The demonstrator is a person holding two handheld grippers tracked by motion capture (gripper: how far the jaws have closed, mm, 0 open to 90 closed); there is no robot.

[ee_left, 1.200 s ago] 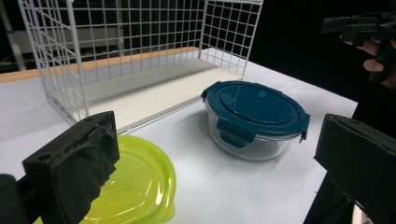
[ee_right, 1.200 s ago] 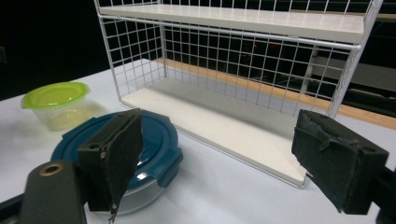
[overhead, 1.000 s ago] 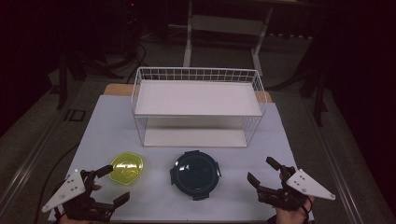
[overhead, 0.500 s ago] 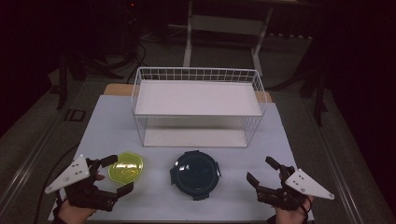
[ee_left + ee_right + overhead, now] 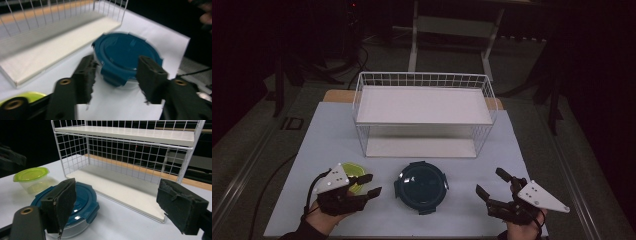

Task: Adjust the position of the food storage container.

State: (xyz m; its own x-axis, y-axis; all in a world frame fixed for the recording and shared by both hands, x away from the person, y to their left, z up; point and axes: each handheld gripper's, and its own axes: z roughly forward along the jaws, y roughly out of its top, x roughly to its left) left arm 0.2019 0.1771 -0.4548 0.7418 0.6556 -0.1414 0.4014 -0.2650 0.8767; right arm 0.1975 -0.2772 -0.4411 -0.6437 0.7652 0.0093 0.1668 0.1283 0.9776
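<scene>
From above, the left gripper (image 5: 368,184) hovers low over the worktop (image 5: 332,130), fingers released, just beside the blue container (image 5: 421,185) and partly over the green container (image 5: 353,172); the right gripper (image 5: 494,186) waits apart, fingers also released, empty. A reach looks underway.

The left gripper view frames the blue container's (image 5: 126,56) lid between spread fingers (image 5: 83,77); next comes closing in squarely.

The right gripper view faces the wire rack (image 5: 130,152), wide open.
</scene>
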